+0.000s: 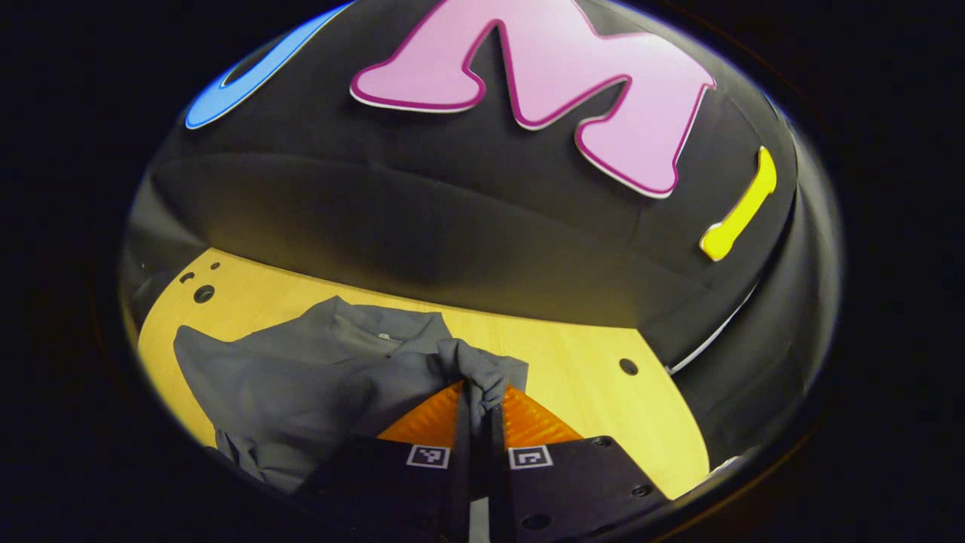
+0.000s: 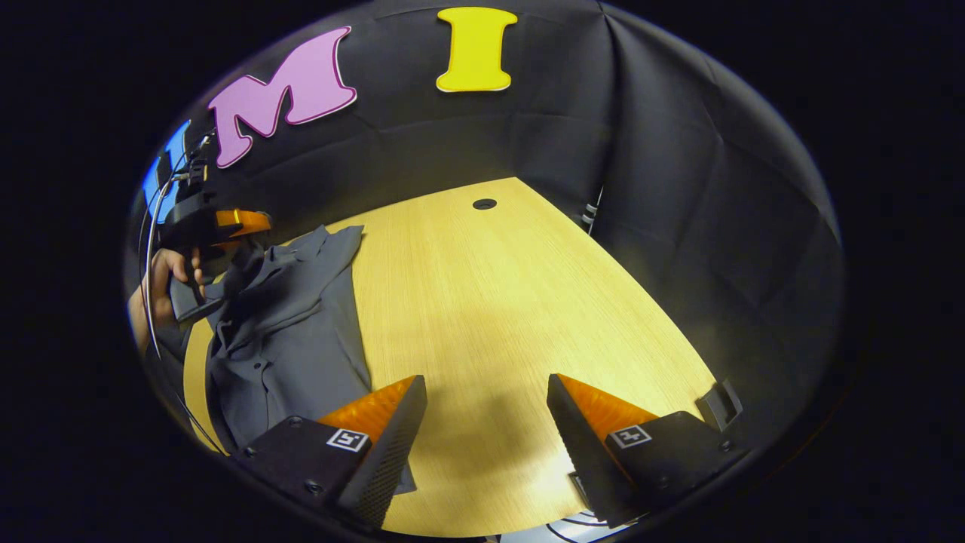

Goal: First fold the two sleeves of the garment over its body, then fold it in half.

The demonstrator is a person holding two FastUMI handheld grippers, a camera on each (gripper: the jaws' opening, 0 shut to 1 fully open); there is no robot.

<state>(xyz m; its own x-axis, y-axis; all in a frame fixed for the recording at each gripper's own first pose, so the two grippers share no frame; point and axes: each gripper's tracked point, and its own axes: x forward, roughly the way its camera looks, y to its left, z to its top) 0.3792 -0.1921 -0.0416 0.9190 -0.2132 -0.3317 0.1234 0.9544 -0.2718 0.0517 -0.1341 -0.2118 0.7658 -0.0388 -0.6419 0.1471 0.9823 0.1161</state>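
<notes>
Clearly, left tongs (image 1: 479, 411) clench the grey garment (image 1: 301, 377), hiding its sleeve tip; right tongs (image 2: 486, 407) gape.

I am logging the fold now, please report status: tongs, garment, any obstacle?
Left tongs shut on grey garment, fabric lifted. Right tongs open above bare table. No obstacle seen.

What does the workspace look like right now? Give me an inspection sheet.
Surface: light wooden table with round holes.
Job's things: grey garment lying crumpled at the table's edge, one fold lifted.
Clutter: nothing seen.
Grippers: left gripper shut on a bunch of the garment; right gripper open over bare table beside the garment.
Cables: thin cable looping by the hand holding the left gripper.
Surroundings: black cloth wall enclosing the booth.
</notes>
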